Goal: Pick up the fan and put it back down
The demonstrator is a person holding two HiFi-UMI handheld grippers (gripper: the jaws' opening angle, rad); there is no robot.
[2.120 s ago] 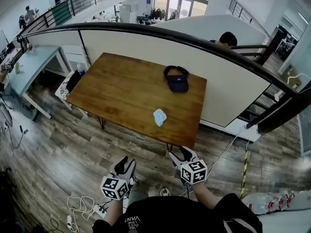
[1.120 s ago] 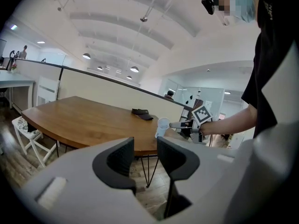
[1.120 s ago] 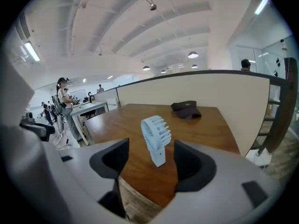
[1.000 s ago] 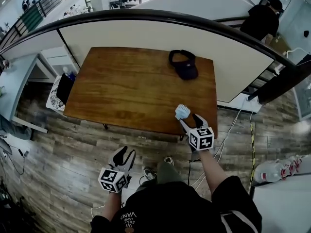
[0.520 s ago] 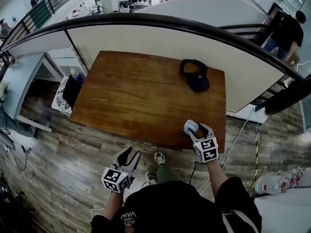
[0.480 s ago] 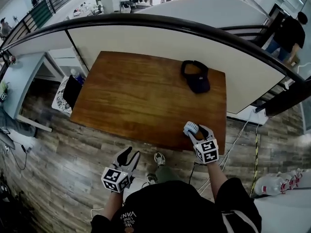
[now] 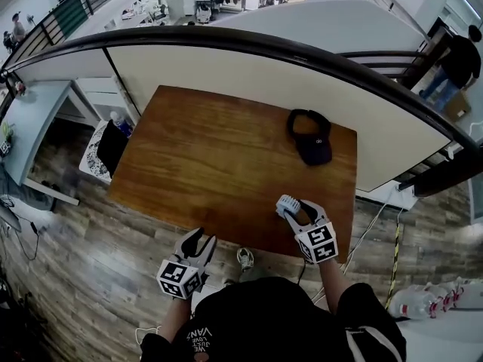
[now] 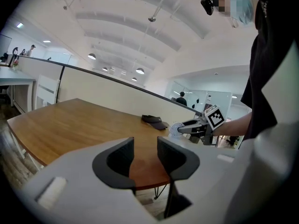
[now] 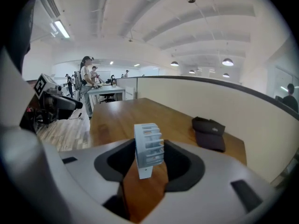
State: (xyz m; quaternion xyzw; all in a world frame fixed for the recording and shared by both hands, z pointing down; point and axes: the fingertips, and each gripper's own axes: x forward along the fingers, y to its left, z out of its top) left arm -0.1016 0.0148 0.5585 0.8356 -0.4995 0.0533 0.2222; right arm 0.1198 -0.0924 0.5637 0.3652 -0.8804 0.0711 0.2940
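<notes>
A small white fan point(image 7: 287, 204) stands upright between the pads of my right gripper point(image 7: 299, 209), near the front right edge of the wooden table point(image 7: 211, 157). In the right gripper view the fan point(image 9: 148, 146) fills the gap between the jaws, which have just been closing onto it, and both pads touch its sides. My left gripper point(image 7: 198, 240) hangs open and empty over the floor in front of the table's edge. The left gripper view shows its jaws point(image 8: 145, 155) apart, with the fan point(image 8: 176, 129) and right gripper point(image 8: 196, 127) off to the right.
A dark visor cap point(image 7: 311, 140) lies at the table's far right corner. A cream partition with a black rail point(image 7: 249, 44) runs behind the table. A black bag on a white stool point(image 7: 106, 145) stands at the table's left end. Cables point(image 7: 377, 225) trail on the floor at right.
The right gripper's jaws have narrowed around the fan, and gripper and fan have shifted a little left along the front edge. The left gripper has come closer to the table.
</notes>
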